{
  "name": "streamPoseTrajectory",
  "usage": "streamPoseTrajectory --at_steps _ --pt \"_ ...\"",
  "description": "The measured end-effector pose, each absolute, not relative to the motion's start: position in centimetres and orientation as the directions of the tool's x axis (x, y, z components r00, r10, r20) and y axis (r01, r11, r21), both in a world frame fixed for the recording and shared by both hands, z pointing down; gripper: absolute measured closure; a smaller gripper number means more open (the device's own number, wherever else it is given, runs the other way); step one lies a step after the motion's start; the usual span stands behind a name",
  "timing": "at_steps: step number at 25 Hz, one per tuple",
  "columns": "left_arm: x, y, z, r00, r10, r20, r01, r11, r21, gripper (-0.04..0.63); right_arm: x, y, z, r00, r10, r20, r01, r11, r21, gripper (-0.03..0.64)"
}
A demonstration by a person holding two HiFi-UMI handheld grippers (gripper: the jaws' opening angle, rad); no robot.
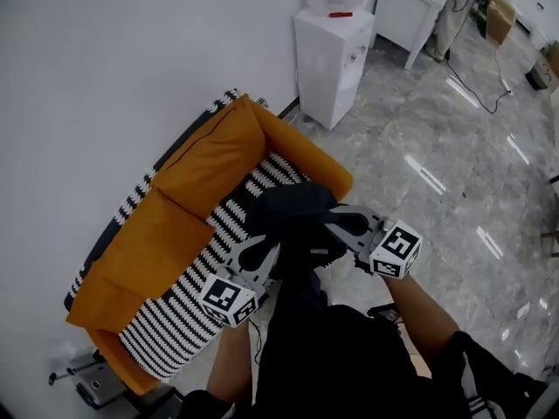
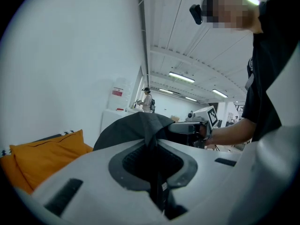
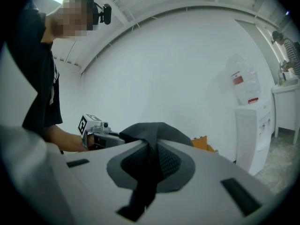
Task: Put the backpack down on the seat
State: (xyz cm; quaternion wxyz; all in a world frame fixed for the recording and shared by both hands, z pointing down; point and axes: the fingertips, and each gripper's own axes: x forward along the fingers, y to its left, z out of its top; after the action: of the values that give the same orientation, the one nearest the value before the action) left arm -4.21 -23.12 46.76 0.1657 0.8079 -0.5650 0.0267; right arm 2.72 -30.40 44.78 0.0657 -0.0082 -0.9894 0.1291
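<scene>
Black fabric backpack hanging between both grippers, over 3 o'clock end of orange sofa with black-and-white striped seat cover; contact with seat unclear. Left gripper, at backpack's 7 o'clock, clamping onto black strap, jaws nearly together. Right gripper, at 3 o'clock, pinching dark strap fabric likewise. White water dispenser standing at backpack's 12 o'clock.

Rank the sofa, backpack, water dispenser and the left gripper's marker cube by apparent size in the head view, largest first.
1. sofa
2-3. water dispenser and backpack: they look alike and the backpack is nearer the camera, so unranked
4. marker cube
</scene>
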Motion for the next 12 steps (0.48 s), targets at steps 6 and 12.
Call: streamPoseTrajectory --at_steps 6,12 --pt "-7.1 -24.8 49.9 0.280 -0.928 0.246 -0.934 -0.204 0.294 0.555 -1.2 -33.0 47.6 -0.978 0.104 0.184 0.047 0.956 -0.289 0.581" --pt "-10.3 -27.1 51.9 0.218 -0.940 0.262 -0.933 -0.122 0.338 0.555 -5.3 -35.9 49.5 -0.964 0.155 0.215 0.079 0.943 -0.325 0.581"
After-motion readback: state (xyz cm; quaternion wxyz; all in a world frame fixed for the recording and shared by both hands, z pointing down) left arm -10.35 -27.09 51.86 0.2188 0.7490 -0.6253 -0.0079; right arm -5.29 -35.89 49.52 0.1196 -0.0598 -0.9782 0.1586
